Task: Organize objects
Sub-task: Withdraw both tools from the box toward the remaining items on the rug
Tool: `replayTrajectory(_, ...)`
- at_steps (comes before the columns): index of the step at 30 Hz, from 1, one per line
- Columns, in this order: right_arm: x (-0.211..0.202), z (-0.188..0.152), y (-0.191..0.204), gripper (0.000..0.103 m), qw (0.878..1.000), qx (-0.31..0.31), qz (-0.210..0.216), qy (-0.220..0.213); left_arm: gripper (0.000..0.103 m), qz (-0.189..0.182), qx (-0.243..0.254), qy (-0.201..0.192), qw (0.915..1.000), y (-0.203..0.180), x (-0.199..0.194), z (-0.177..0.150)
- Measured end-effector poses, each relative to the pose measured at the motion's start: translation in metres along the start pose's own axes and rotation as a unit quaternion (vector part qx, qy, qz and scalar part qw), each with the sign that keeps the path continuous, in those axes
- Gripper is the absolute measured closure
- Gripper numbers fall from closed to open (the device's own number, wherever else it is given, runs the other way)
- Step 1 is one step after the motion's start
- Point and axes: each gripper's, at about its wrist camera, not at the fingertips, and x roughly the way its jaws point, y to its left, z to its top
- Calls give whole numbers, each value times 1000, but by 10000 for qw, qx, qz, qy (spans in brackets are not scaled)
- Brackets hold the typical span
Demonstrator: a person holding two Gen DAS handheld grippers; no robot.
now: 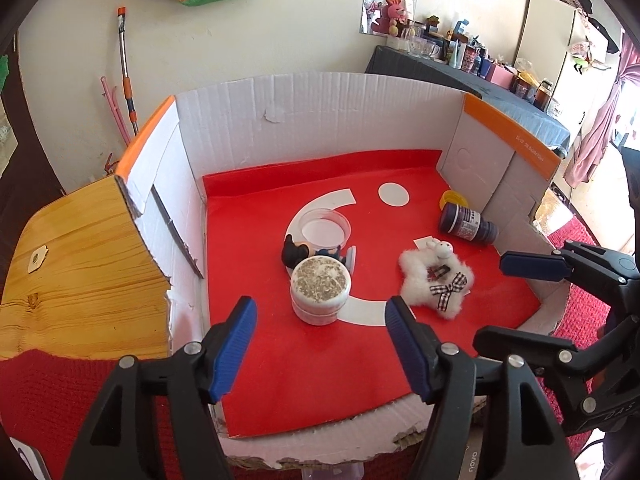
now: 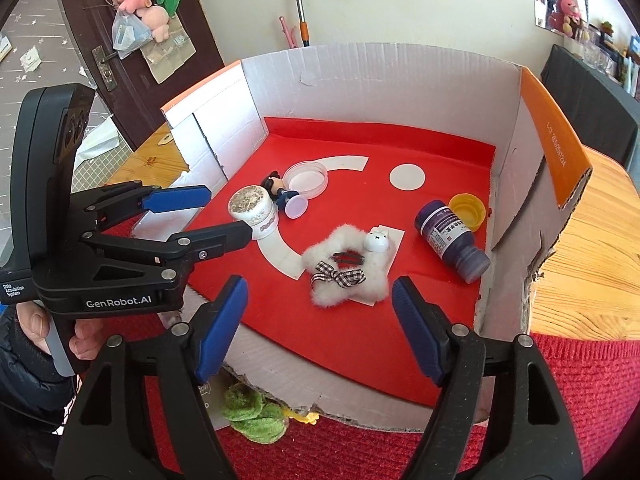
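A cardboard box [image 1: 320,120] lined with a red mat [image 1: 300,364] holds the objects. A white jar with a speckled lid [image 1: 320,292] stands in front of a clear round dish [image 1: 324,226] and a small dark-haired figurine [image 1: 294,252]. To the right lie a white fluffy star toy with a checked bow [image 1: 436,280], a dark purple bottle [image 1: 466,222] on its side and a yellow cap [image 1: 454,199]. My left gripper [image 1: 320,308] is open just short of the jar [image 2: 251,208]. My right gripper [image 2: 320,284] is open just short of the fluffy toy [image 2: 348,268]. Neither holds anything.
The box sits on a wooden table [image 1: 80,272] partly covered by a red knit cloth [image 2: 580,400]. A green fluffy item [image 2: 252,412] lies by the box's torn front edge. A person's hand [image 2: 36,328] grips the left tool. A cluttered dark side table [image 1: 480,80] stands behind.
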Motion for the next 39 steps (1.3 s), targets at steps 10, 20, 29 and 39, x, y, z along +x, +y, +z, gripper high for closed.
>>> replayTrajectory(10,-21,-8,7,22,9999,-27,23,-156,29,-31,25,-107,9999,-4,-17,-12)
replayTrajectory(20,-41,-15,19,14,9994,-102,26,-323,21,-49,77,-265,9996,-12,-35,-19)
replayTrajectory(29,-61,-23,27,12,9987,-119,98,-476,19,-130,5,-323,9994,-13,-49,-29)
replayTrajectory(39,-77,-36,36,10,9983,-161,88,-548,13,-160,4,-402,9991,-20,-64,-38)
